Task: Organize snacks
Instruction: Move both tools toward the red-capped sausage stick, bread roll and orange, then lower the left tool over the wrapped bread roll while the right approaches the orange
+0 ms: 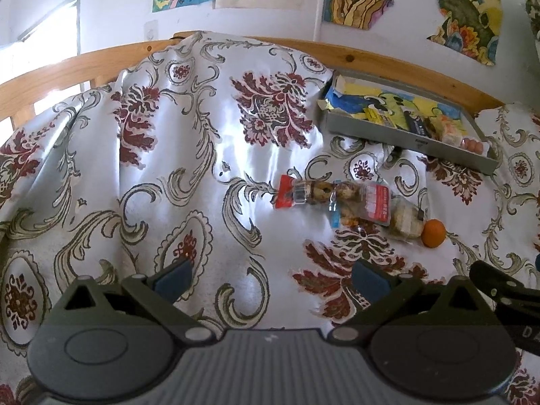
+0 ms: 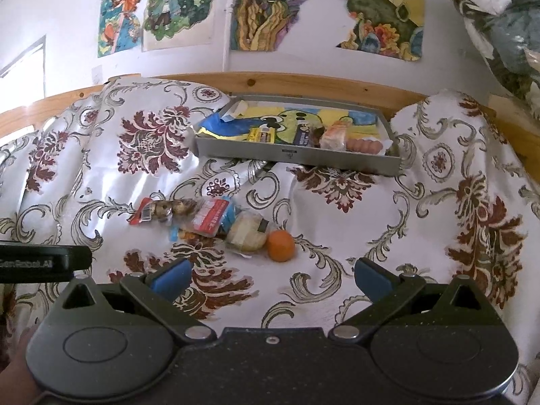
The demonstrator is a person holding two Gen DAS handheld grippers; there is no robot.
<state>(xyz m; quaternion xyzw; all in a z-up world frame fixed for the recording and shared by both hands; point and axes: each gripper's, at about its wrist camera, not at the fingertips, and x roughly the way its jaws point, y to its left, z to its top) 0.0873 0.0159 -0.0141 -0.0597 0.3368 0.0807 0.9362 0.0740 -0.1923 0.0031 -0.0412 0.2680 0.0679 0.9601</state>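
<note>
At the centre of the right wrist frame, snack packets [image 2: 202,217] beside an orange [image 2: 280,245] on the floral bedspread [image 2: 388,222], grey tray [image 2: 297,157] upper centre holding more snacks, we see our left gripper [image 1: 271,278] and right gripper [image 2: 271,278] fingers spread wide, empty.

We count one grey tray [image 2: 297,157] holding four snacks: one yellow packet [image 2: 261,134], one dark bar [image 2: 302,136], one pale wrapped cake [image 2: 334,138], one pack of sausages [image 2: 366,145]. On the cloth: one orange [image 2: 280,245] and about three clear packets [image 2: 202,217], overlapping, count uncertain. Two grippers, one per view.
</note>
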